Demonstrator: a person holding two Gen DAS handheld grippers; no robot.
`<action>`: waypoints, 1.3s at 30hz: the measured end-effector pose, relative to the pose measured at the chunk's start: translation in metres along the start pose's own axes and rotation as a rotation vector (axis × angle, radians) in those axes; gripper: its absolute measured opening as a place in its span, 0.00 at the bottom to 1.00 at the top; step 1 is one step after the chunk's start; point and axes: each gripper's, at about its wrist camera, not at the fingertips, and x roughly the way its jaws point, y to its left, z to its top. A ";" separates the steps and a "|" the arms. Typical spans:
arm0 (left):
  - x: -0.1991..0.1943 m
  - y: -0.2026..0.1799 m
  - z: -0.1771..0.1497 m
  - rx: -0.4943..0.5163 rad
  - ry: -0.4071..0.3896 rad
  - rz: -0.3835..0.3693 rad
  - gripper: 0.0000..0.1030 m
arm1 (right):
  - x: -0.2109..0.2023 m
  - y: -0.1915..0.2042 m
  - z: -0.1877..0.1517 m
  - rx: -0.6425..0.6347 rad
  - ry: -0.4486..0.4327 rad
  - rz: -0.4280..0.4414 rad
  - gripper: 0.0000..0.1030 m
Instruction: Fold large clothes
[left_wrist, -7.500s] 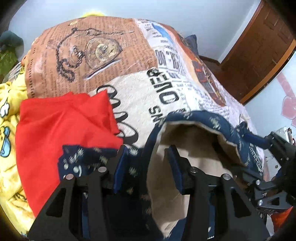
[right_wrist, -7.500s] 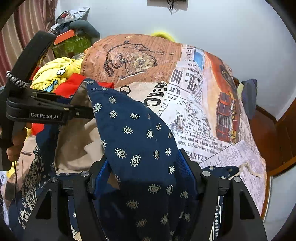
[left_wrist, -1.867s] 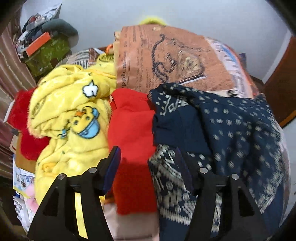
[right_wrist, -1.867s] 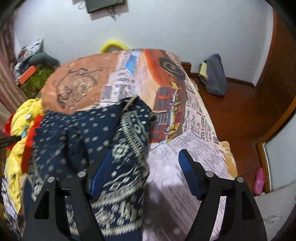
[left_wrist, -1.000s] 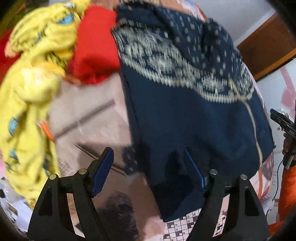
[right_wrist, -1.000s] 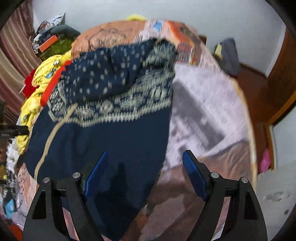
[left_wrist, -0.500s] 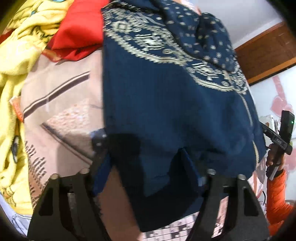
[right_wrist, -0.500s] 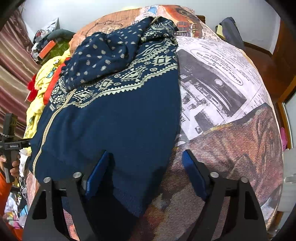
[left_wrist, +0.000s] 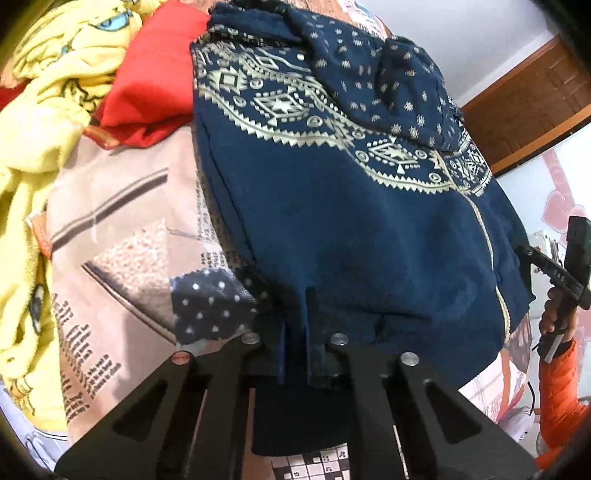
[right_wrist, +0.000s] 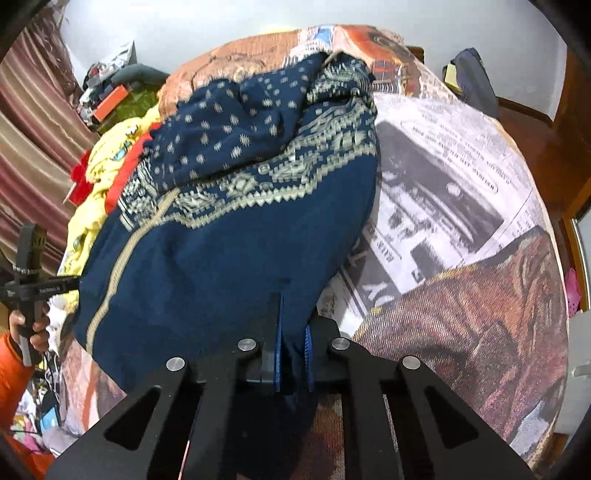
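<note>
A navy hooded sweater (left_wrist: 351, 221) with a cream patterned band lies spread on the bed, its dotted hood (left_wrist: 369, 74) at the far end. My left gripper (left_wrist: 295, 295) is shut on the near hem by the left corner, and the cloth bunches between its pads. My right gripper (right_wrist: 291, 314) is shut on the same sweater (right_wrist: 229, 251) at the near hem by the right corner. A hand in an orange sleeve (left_wrist: 554, 314) shows at the right edge of the left wrist view.
The bed cover (right_wrist: 443, 203) has a newspaper print. A red garment (left_wrist: 155, 85) and a yellow fleece (left_wrist: 48, 92) lie left of the sweater. Beyond the bed are a cluttered shelf (right_wrist: 110, 92), a dark bag (right_wrist: 472, 81) and a wooden door (left_wrist: 535, 103).
Both grippers stood open astride the hem half a second ago. Both have now closed on it, and the left one has edged further in over the cloth.
</note>
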 end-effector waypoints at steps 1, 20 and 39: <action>-0.005 -0.001 0.002 -0.001 -0.015 0.000 0.05 | -0.004 0.002 0.004 -0.007 -0.017 0.000 0.08; -0.114 -0.015 0.127 -0.033 -0.341 -0.104 0.03 | -0.046 0.009 0.117 -0.048 -0.282 0.016 0.07; 0.009 0.022 0.271 -0.075 -0.327 0.209 0.04 | 0.094 -0.066 0.230 0.123 -0.142 -0.033 0.07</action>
